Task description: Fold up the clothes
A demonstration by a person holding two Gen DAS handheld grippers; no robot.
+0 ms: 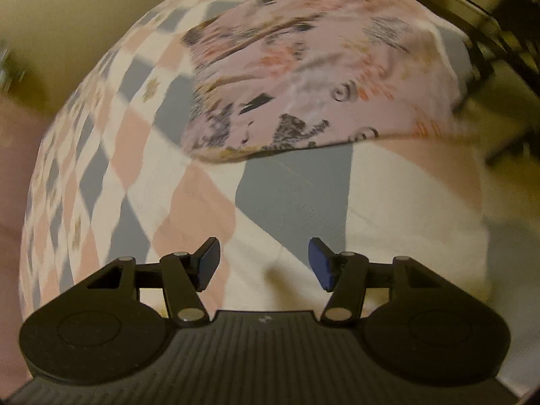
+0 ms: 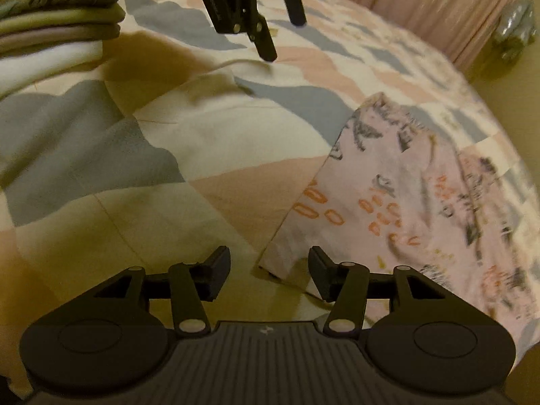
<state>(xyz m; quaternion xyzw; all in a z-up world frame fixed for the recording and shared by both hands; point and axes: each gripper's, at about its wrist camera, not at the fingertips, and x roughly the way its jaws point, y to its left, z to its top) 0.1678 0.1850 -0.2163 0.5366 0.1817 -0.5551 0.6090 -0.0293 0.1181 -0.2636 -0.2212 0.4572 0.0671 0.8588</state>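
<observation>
Left hand-held gripper: wide open, empty, above the bed quilt.
Right hand-held gripper: wide open, empty, at a corner of the pink printed garment.
Garment: flat on the bed.
Risk: pinching quilt too.
Folded stack: well apart.

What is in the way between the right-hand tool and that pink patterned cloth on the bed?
Nothing visible. The right tool is open, just short of the pink garment's near corner, with only bare bedspread between.

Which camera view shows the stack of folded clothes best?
The right wrist view: the stack of folded clothes lies at its upper left on the bedspread. The left wrist view does not show it, only the pink printed garment.
</observation>
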